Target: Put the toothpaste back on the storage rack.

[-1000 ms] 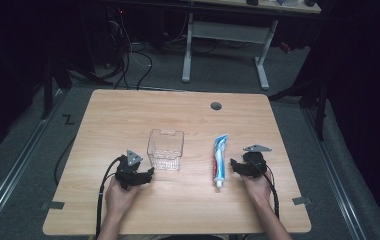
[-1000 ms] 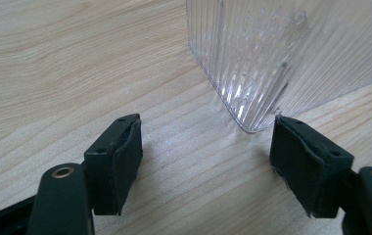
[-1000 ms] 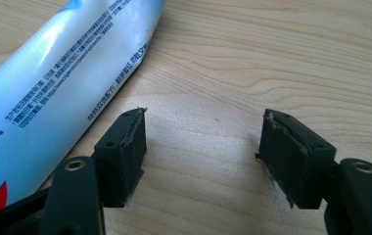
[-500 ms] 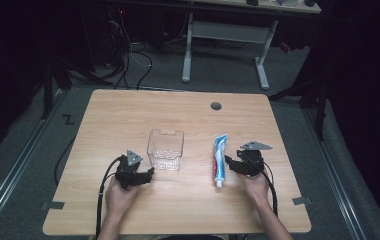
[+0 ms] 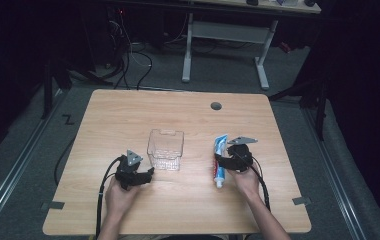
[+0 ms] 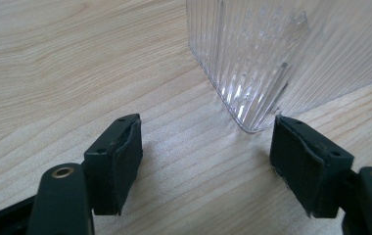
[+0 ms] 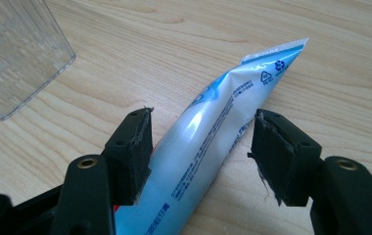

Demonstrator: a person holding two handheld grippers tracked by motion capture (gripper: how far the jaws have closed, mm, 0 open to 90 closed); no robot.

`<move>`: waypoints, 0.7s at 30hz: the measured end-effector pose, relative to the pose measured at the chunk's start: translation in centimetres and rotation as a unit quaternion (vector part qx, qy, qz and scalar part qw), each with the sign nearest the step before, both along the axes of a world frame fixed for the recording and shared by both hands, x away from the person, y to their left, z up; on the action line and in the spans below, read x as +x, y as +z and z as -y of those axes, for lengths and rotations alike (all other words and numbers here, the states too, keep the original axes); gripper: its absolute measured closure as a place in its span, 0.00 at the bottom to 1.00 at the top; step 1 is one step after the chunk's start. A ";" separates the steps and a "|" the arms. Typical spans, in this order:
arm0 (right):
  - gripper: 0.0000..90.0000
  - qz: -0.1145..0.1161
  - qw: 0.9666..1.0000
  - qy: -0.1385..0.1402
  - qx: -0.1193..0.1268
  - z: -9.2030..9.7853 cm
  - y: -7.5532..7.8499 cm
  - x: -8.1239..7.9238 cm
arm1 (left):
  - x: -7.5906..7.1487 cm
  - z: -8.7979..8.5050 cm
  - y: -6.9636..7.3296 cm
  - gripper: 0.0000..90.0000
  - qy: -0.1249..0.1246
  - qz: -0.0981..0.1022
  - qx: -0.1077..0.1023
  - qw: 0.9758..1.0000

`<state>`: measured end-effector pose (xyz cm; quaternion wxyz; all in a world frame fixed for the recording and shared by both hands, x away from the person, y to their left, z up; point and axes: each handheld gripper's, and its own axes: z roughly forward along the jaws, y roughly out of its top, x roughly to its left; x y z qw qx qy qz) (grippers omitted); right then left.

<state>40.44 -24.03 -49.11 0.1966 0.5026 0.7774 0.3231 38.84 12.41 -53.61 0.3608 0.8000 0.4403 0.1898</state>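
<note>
left hand-held gripper (image 5: 150, 172): jaws apart, low | right hand-held gripper (image 5: 217, 161): jaws apart, just reopening

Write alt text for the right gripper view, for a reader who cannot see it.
A blue and white toothpaste tube lies on a light wooden table, running between the right gripper's two black jaws, which stand open on either side of it without pressing on it. The corner of a clear ribbed plastic container stands at the upper left.

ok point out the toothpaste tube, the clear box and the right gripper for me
toothpaste tube (image 7: 208, 132), right gripper view, on the blue middle of its body
clear box (image 5: 166, 149), high view, on its near wall
right gripper (image 5: 221, 161), high view, between its jaws, at the tube
</note>
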 end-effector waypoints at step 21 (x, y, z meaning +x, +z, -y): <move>0.36 -0.062 0.998 0.003 0.008 -0.7 -2.3 1.8 | -0.1 0.0 0.0 0.31 0.001 0.000 0.001 1.000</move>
